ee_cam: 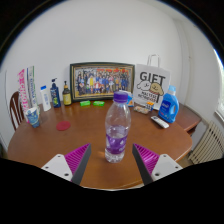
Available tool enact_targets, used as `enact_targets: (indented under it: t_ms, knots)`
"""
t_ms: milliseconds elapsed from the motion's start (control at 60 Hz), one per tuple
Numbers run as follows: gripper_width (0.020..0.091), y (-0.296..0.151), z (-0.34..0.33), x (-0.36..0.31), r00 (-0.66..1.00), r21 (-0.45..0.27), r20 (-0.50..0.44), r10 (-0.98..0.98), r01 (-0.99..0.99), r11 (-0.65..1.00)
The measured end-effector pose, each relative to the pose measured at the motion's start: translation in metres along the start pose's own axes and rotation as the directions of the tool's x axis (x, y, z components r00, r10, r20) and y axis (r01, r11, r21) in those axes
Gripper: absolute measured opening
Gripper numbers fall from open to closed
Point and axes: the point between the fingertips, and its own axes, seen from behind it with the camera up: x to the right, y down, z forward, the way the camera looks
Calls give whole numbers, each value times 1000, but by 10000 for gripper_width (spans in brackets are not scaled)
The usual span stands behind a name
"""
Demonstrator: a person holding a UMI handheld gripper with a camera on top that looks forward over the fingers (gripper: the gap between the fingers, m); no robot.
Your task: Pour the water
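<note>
A clear plastic water bottle (pixel 117 130) with a purple cap and purple label stands upright on the round wooden table (pixel 60 150). It is just ahead of my gripper (pixel 112 162), centred on the gap between the fingers. The fingers are open wide, and the magenta pads (pixel 72 160) sit apart from the bottle on both sides. Nothing is held. A small blue patterned cup (pixel 33 116) stands far to the left on the table.
At the table's back stand a framed group photo (pixel 101 80), a white "GIFT" bag (pixel 152 90), a blue detergent bottle (pixel 170 104), several small bottles (pixel 55 95) and a red coaster (pixel 63 127). A chair (pixel 14 107) is at the left, a radiator (pixel 208 140) at the right.
</note>
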Motion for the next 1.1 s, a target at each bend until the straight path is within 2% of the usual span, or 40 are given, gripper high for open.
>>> enact_targets:
  t_ms: [117, 217, 300, 333, 350, 367, 483, 550, 583, 600, 850, 1100]
  knots:
    - [847, -6, 42, 13, 999, 20, 35, 31, -32, 999]
    - [794, -6, 73, 12, 997, 43, 69, 24, -27, 999]
    - [675, -3, 90, 7, 995, 50, 104, 7, -12, 999]
    - [594, -3, 95, 7, 994, 57, 108, 6, -12, 998]
    - [524, -3, 96, 8, 994, 62, 107, 7, -14, 998]
    - [505, -4, 97, 8, 994, 68, 109, 8, -15, 998]
    - [466, -8, 100, 5, 993, 94, 114, 10, -21, 995]
    - [394, -9, 101, 6, 993, 93, 119, 8, -19, 996]
    - [394, -8, 101, 6, 993, 85, 118, 9, -19, 996]
    - [360, -8, 102, 7, 993, 81, 118, 10, -19, 996]
    - [361, -36, 100, 10, 997, 31, 65, 32, -34, 999]
    - [361, -125, 88, -18, 989, 86, -60, -132, 137, 987]
